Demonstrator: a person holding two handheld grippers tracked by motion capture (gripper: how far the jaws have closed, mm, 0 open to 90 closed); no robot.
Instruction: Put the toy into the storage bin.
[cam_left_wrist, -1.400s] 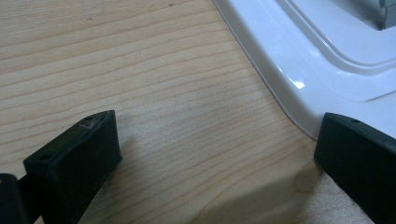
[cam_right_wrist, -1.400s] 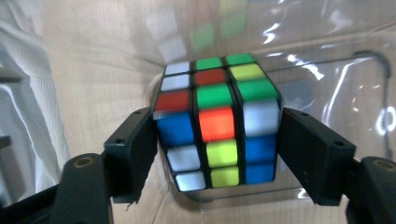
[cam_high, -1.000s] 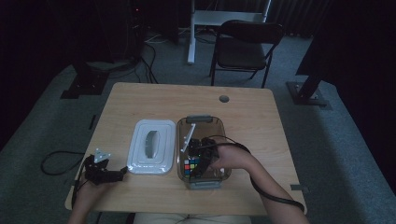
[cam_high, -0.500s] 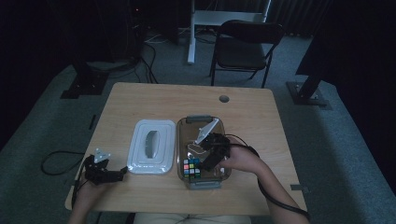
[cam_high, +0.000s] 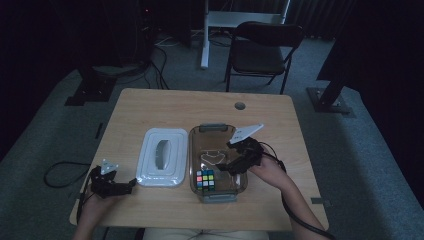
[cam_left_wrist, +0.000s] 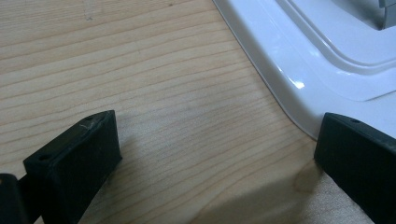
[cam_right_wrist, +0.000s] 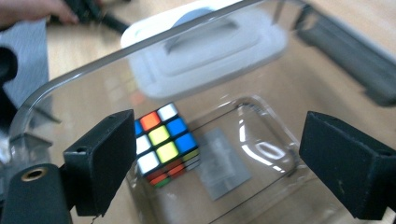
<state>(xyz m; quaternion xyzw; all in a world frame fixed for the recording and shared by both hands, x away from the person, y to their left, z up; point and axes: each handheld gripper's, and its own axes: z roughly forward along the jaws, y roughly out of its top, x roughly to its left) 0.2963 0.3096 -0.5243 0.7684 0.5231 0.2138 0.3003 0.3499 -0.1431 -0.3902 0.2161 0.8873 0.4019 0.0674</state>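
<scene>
Jaws of both grippers spread, grasping nothing. Right gripper (cam_high: 239, 162) tilted down over clear bin (cam_high: 195, 150) near worktop's (cam_high: 150, 107) front edge; puzzle cube (cam_high: 205, 179) inside. Left gripper (cam_high: 112, 186) low at front-left corner, beside white lid (cam_high: 162, 156).

- You have one wooden table (cam_high: 150, 107) in front of you.
- On it stands one clear plastic container (cam_high: 241, 184), with grey latches at its two ends.
- Inside that container you can count one colour cube (cam_high: 205, 180), its faces made of small coloured squares.
- Just beside the container lies one white lid (cam_high: 162, 157), with a single grey handle at its middle.
- You are holding two grippers: the left gripper (cam_high: 131, 184) and the right gripper (cam_high: 221, 170), each with two black jaws.
- Beyond the table you can see one folding chair (cam_high: 262, 52).
</scene>
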